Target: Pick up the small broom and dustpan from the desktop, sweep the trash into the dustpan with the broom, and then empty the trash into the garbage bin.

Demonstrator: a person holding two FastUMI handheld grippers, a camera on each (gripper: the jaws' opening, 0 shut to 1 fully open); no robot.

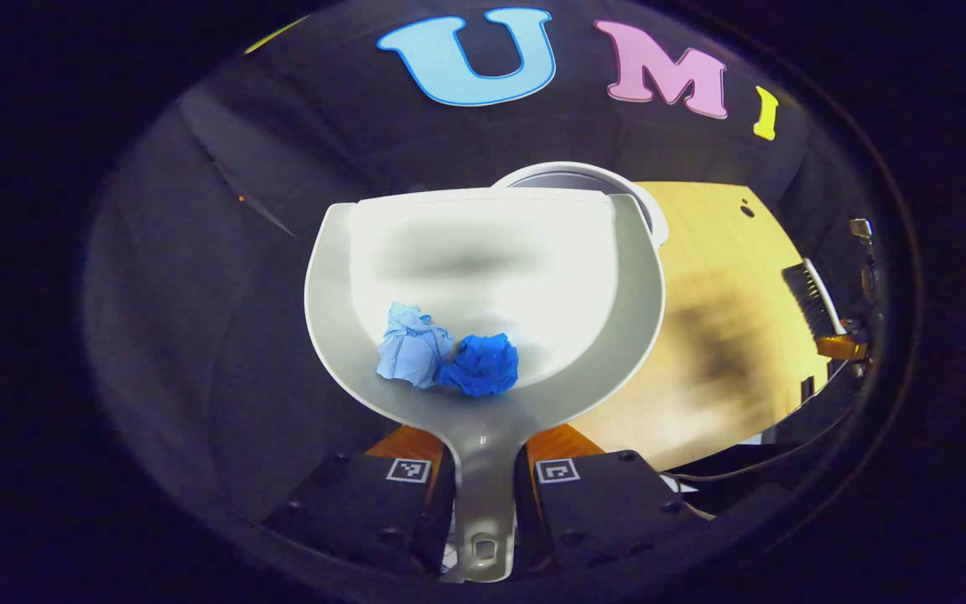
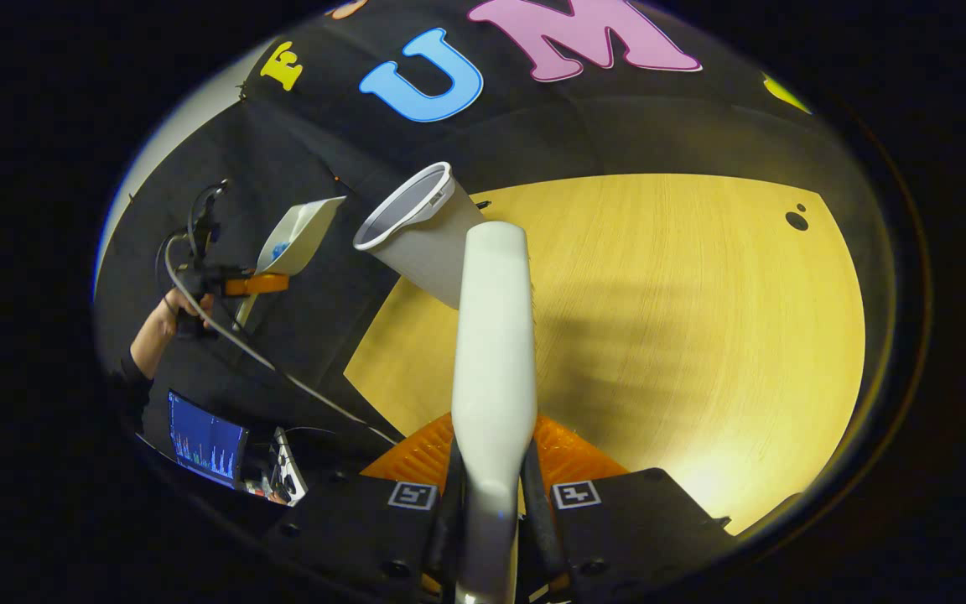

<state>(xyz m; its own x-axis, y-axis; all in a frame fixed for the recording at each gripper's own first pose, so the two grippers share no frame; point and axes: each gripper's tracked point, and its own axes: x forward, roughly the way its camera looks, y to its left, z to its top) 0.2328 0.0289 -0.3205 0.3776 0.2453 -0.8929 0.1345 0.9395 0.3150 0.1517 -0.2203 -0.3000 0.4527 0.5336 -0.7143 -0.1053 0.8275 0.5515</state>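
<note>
While clamped in the left gripper (image 1: 483, 495) jaws, dustpan (image 1: 483, 277) with two paper balls (image 1: 449, 352); broom (image 2: 491, 352) gripped by right gripper (image 2: 491, 512) jaws.

Black cloth wall (image 2: 282, 168), wooden desktop (image 2: 659, 335)

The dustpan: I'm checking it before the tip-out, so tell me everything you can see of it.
The dustpan is a pale, glossy, plastic-looking scoop with raised side walls and a flat handle ending in a hanging hole. The left tool clamps that handle. It is held in the air beside the bin, and two crumpled paper balls, light blue and dark blue, lie at its back.
</note>
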